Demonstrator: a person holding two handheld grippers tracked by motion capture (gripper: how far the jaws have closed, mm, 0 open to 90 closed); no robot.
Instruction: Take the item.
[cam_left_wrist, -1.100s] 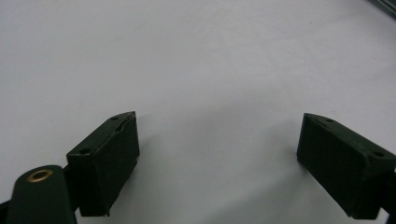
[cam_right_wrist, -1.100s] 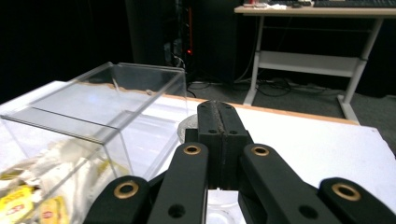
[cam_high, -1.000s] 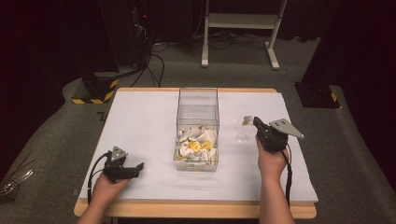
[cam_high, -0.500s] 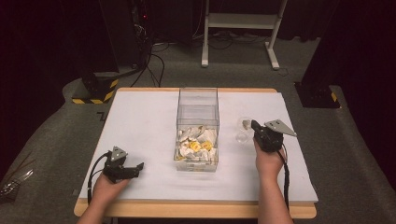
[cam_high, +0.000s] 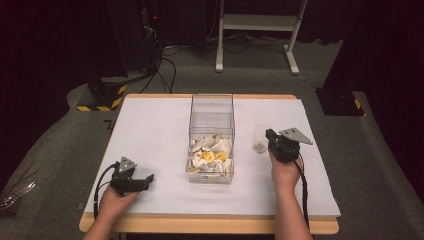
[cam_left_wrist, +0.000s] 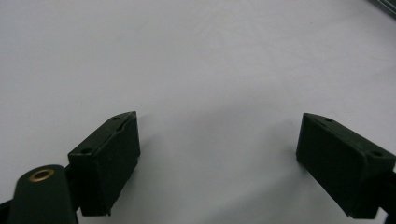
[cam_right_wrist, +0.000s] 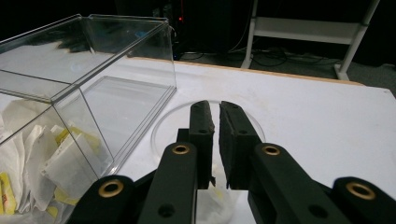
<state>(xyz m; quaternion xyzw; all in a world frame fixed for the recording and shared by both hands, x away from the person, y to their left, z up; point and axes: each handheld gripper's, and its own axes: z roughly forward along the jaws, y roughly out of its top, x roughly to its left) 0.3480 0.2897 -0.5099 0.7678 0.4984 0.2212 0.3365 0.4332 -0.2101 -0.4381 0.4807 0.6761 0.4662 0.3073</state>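
Tea bag (cam_high: 258, 146), small, white with a touch of yellow, lay flat in a shallow clear dish (cam_right_wrist: 161, 126) just right of the tall clear box (cam_high: 212, 120). In the right gripper view it showed low down, beneath my tool's tips (cam_right_wrist: 212, 205).

Handling, as I judged it: very light, soft, limp paper. It would crumple rather than resist and could tear under a hard squeeze. Being so thin, it offered little to catch from above. Best hold seemed a pinch across the middle of the pouch or on a raised edge, with the tips brought right down to the dish.

Right tool (cam_high: 270, 135) stood over the dish, pointing down and forward. Its jaws had just been opening and stood a narrow slit apart (cam_right_wrist: 215, 106). I saw nothing clamped in the gap; the bag looked to be lying loose below.

The dish looked smooth, so the bag might slide when nudged.

More bags (cam_high: 210, 156) were heaped in the near end of the box.

Left tool (cam_high: 149, 178) rested on the white surface (cam_high: 150, 130), well apart from the box, jaws spread wide and empty (cam_left_wrist: 219, 115).
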